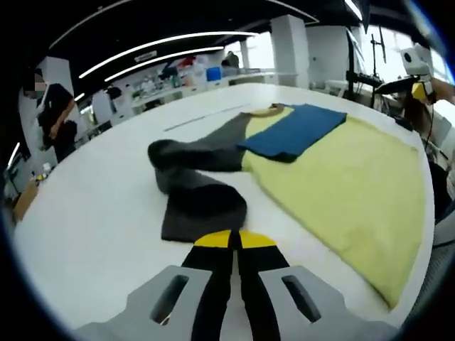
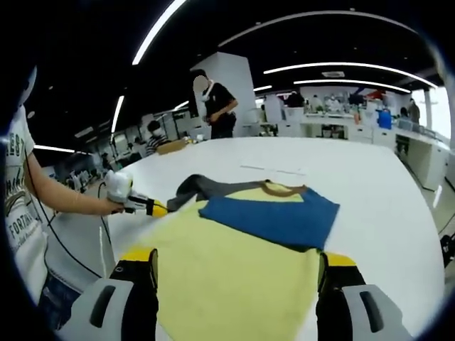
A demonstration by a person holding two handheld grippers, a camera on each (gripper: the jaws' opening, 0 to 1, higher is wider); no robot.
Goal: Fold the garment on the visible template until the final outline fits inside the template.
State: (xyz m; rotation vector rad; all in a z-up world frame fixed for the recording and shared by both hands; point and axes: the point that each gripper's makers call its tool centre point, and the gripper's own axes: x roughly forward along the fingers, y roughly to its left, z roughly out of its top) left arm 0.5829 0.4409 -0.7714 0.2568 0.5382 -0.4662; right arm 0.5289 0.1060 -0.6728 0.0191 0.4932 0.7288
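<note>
Yellow fabric forms the body of the garment point(image 1: 348, 185), which lies spread flat on the white table point(image 1: 92, 213). A blue sleeve point(image 1: 295, 130) is folded across its upper part near the collar, and a dark grey sleeve point(image 1: 199, 192) trails off the far left side onto bare tabletop, bunched and folded over itself.

Left gripper view: the left gripper point(image 1: 234, 240) has its yellow-tipped black jaws pressed together, with nothing seen between them; the tips sit just at the near edge of the grey sleeve.

Right gripper view: the right gripper point(image 2: 234, 266) holds its jaws wide apart, one on either side of the yellow body near its hem. The blue sleeve point(image 2: 274, 217) lies beyond, folded across the chest; the grey sleeve point(image 2: 195, 188) shows at the far left. The left gripper point(image 2: 138, 204), held in a person's hand point(image 2: 117, 188), meets the garment's left edge.

Background: a person point(image 2: 217, 106) stands beyond the table; benches point(image 2: 334, 124) line the far wall.
</note>
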